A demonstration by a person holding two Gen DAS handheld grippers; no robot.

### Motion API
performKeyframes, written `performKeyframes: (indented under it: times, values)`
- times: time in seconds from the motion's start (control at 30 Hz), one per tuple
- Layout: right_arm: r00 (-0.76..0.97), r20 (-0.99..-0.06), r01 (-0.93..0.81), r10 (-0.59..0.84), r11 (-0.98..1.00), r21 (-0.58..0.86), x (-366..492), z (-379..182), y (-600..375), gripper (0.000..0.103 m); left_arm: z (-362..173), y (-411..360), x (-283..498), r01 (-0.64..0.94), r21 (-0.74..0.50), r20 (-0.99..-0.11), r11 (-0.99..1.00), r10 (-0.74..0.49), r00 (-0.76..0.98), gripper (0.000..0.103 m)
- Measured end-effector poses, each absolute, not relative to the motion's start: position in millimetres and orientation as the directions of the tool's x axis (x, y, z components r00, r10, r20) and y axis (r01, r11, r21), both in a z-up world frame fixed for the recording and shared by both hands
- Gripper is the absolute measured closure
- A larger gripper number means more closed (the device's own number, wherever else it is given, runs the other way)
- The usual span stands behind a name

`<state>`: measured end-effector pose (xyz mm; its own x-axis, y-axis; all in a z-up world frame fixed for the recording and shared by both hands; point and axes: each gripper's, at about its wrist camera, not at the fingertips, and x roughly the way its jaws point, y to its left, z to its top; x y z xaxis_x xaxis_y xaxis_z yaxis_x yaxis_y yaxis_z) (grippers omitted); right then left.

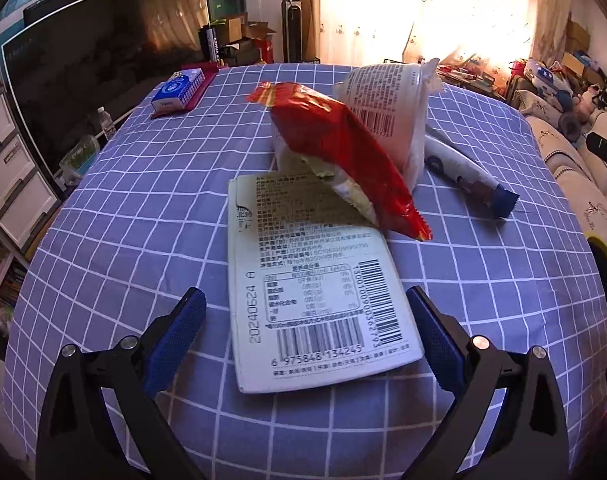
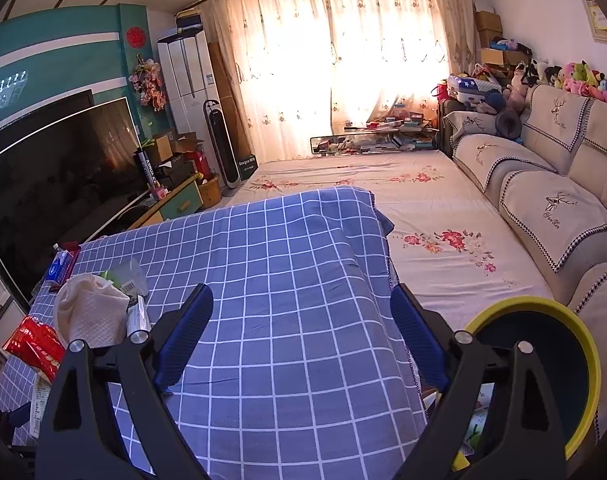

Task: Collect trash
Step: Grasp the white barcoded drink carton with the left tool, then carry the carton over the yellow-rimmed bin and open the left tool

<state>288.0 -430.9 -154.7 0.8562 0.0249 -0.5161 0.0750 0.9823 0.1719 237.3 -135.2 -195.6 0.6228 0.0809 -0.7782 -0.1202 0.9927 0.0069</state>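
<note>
My left gripper [image 1: 305,320] stood wide open, empty, astride the flat box [image 1: 315,280] on the checked cloth [image 1: 143,220]. Approach step; next I judged: lower, close on its edges.

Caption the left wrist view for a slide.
Open left hand-held gripper straddles a flat white packet; red snack bag leans on a paper cup.

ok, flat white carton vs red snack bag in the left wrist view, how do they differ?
The white carton lies flat on the checked cloth; the red snack bag is propped up at a slant. The carton is pale, rigid and printed with barcodes; the bag is glossy and crumpled. The bag's lower end overlaps the carton's far edge. Both lie ungripped.
</note>
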Motion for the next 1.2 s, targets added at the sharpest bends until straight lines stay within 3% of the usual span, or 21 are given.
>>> performKeyframes:
  times: [0.13,0.3,0.37,0.63,0.7,0.8,1.2]
  values:
    - [0.854,-0.519,0.069,0.03,0.983,0.171,288,-155,-430,0.017,-195,-111,236,-0.108,-0.017,-0.789,0.994,0.053,0.612,0.018]
    - [0.849,-0.526,0.06,0.042,0.983,0.175,289,-156,-428,0.016,-195,-74,234,-0.143,-0.023,-0.799,0.989,0.068,0.597,0.018]
    - [0.847,-0.529,0.057,0.043,0.983,0.172,289,-157,-427,0.016,-192,-68,237,-0.141,-0.022,-0.796,0.99,0.068,0.601,0.013]
    - [0.829,-0.557,0.054,0.045,0.986,0.16,294,-164,-423,0.015,-195,-80,268,0.029,0.067,-0.814,0.997,0.038,0.58,0.009]
    - [0.826,-0.562,0.052,0.047,0.986,0.159,294,-164,-422,0.015,-199,-79,272,0.056,0.054,-0.827,0.997,0.013,0.562,0.012]
    - [0.821,-0.568,0.046,0.054,0.986,0.16,295,-166,-422,0.015,-196,-73,268,0.078,0.025,-0.824,0.997,-0.024,0.567,0.028]
    - [0.818,-0.57,0.025,0.073,0.986,0.163,294,-164,-416,0.015,-180,-41,211,0.014,0.026,-0.814,1.0,0.013,0.581,0.032]
